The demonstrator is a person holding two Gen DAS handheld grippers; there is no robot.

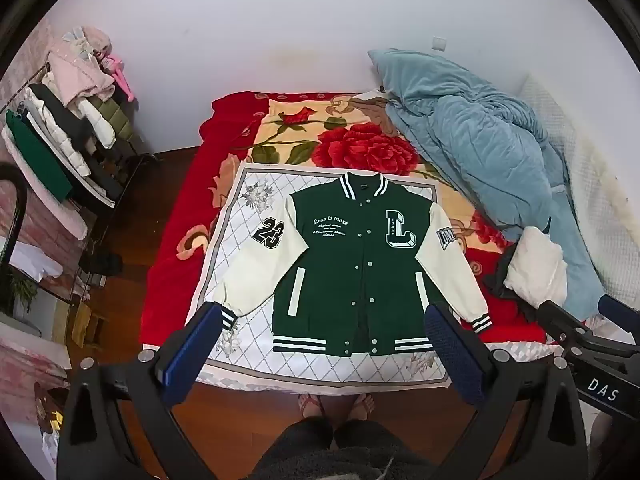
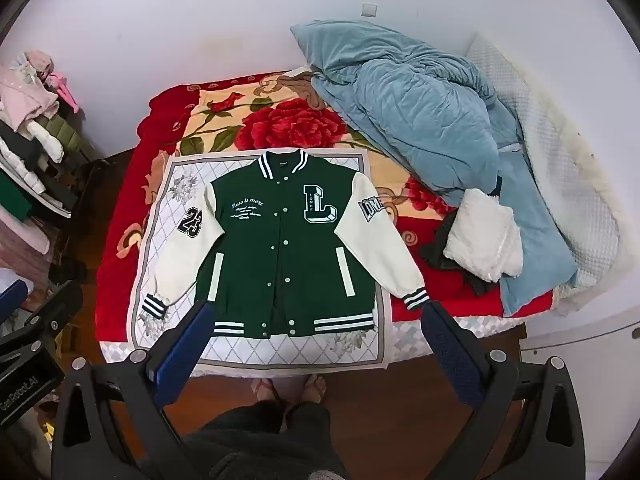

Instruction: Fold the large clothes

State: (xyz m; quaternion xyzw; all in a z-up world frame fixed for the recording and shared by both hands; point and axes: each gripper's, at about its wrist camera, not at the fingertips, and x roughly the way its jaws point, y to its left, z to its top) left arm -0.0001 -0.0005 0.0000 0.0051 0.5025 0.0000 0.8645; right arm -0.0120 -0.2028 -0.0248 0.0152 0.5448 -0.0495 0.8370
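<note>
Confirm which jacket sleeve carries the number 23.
The sleeve on the picture's left side of the jacket bears the black 23; the other sleeve has a rectangular lettered patch instead.
</note>
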